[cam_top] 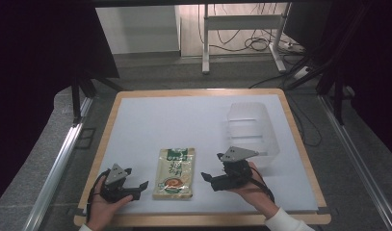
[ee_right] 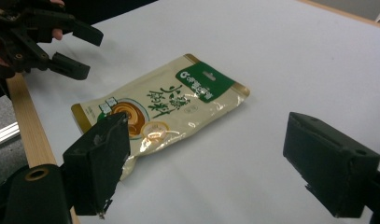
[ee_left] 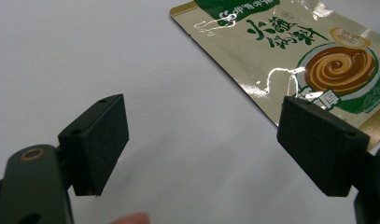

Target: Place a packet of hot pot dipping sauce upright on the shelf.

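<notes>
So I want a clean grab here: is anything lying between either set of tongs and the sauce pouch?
Nothing visible does. The pouch lies flat on the white table, with bare surface between it and the open left tongs and the open right tongs. The clear bin stands farther back, off to the right.

Pouch (cam_top: 175,173): glossy printed foil-like plastic, reflective highlights. Table (cam_top: 184,120): matt white smooth surface, wood rim. Container (cam_top: 251,127), upper right: translucent frosted plastic. Gripper jaws: matt black plastic.
</notes>
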{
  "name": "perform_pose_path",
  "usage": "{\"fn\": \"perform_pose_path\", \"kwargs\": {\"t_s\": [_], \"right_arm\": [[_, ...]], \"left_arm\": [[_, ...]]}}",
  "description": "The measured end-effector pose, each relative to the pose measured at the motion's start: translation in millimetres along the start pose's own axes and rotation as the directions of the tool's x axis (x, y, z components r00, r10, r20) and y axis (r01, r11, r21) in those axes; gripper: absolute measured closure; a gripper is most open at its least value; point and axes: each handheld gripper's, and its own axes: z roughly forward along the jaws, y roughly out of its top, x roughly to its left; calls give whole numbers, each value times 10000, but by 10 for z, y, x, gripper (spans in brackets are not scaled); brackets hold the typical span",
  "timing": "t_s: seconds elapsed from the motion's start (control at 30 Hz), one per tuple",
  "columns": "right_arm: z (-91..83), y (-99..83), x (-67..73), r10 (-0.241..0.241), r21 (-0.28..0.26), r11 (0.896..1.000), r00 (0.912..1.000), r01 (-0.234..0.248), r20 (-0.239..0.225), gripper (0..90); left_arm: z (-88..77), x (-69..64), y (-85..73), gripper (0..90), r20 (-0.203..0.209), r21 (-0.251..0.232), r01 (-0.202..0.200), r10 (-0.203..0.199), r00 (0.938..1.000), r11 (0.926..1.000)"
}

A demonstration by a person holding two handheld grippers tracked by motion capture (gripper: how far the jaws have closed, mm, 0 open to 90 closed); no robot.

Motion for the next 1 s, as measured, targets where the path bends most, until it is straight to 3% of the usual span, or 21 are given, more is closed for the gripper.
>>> {"fn": "perform_pose_path", "kwargs": {"t_s": [0.53, 1.0], "right_arm": [[-26, 349, -23, -217, -269, 9994, 9997, 213, -131, 150], [217, 648, 3, -348, -212, 9992, 9981, 337, -512, 150]], "left_arm": [[19, -9, -1, 168, -90, 79, -58, 59, 9999, 10000], [15, 3, -8, 168, -58, 68, -65, 66, 10000, 10000]]}}
